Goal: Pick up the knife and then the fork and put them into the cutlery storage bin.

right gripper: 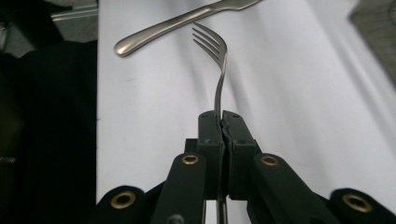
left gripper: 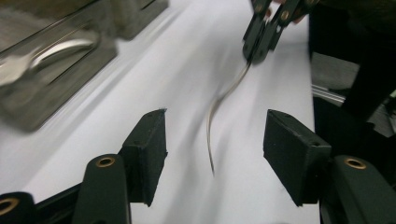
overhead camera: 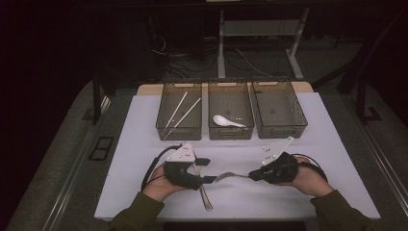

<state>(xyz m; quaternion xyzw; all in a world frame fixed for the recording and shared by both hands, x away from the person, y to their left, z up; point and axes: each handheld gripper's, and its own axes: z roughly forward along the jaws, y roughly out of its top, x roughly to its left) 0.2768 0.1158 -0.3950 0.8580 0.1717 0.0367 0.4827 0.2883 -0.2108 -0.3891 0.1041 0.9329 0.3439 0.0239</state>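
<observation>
A person's right tool (overhead camera: 251, 176), at lower right of centre in the high view, clamps its jaws on the handle of a metal fork (right gripper: 217, 65), whose tines curve out toward the left tool (overhead camera: 206, 170). The left tool's jaws stand apart with nothing pressed between them (the fork's tines lie between the pads in the left gripper view, untouched). A second piece of metal cutlery (right gripper: 177, 21) lies on the white tabletop (overhead camera: 144, 130) beside the fork. Three clear bins (overhead camera: 231, 115) line the upper middle; one holds chopsticks (overhead camera: 180, 113), another a white spoon (overhead camera: 227, 121).
</observation>
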